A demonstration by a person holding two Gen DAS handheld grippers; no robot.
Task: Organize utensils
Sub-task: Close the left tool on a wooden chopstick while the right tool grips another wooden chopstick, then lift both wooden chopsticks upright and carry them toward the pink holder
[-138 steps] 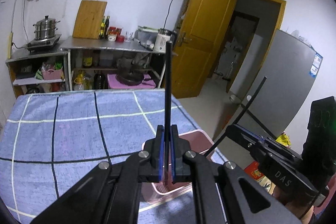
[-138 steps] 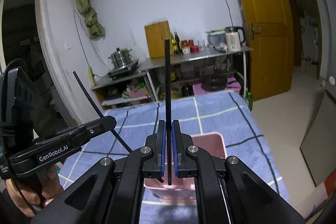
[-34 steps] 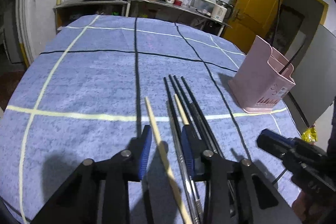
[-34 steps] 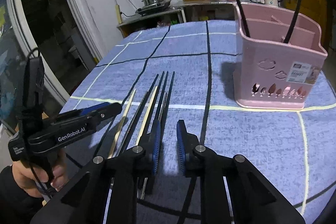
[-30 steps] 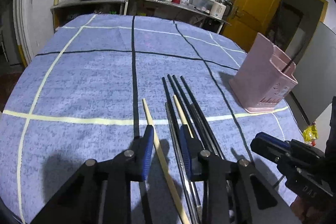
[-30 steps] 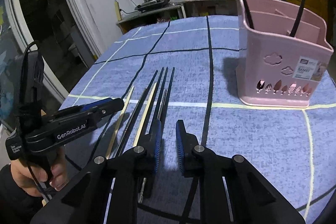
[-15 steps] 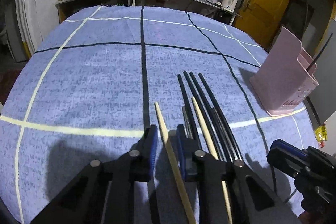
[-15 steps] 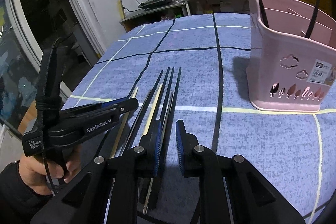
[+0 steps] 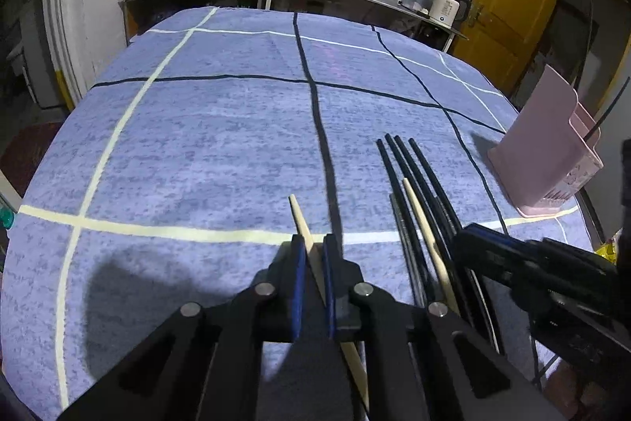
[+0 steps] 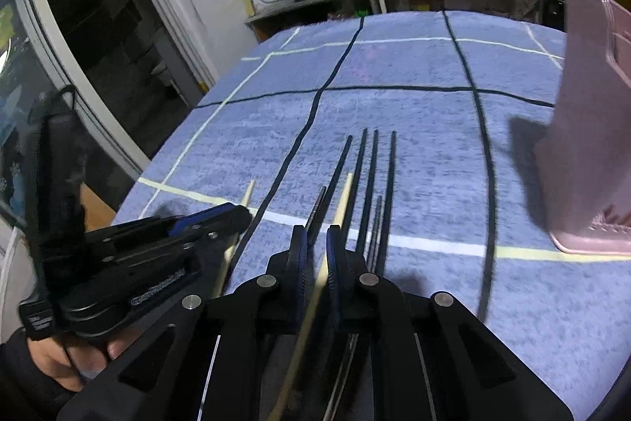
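Your left gripper (image 9: 313, 251) is down on the blue checked cloth (image 9: 221, 152) with its jaws pinched in on a pale wooden chopstick (image 9: 300, 219), whose tip pokes out ahead of the blue pads and whose other end runs back under the gripper. Your right gripper (image 10: 313, 243) is closing around a second pale chopstick (image 10: 342, 202), which lies between its pads among the black chopsticks (image 10: 372, 176); from the wrist view you cannot tell whether the pads already press on it. The black chopsticks lie side by side on the cloth, just right of the one your left gripper holds. The pink utensil basket (image 9: 552, 152) stands upright near the cloth's right edge, well apart from both grippers, with a thin black chopstick (image 9: 609, 105) leaning out of it.
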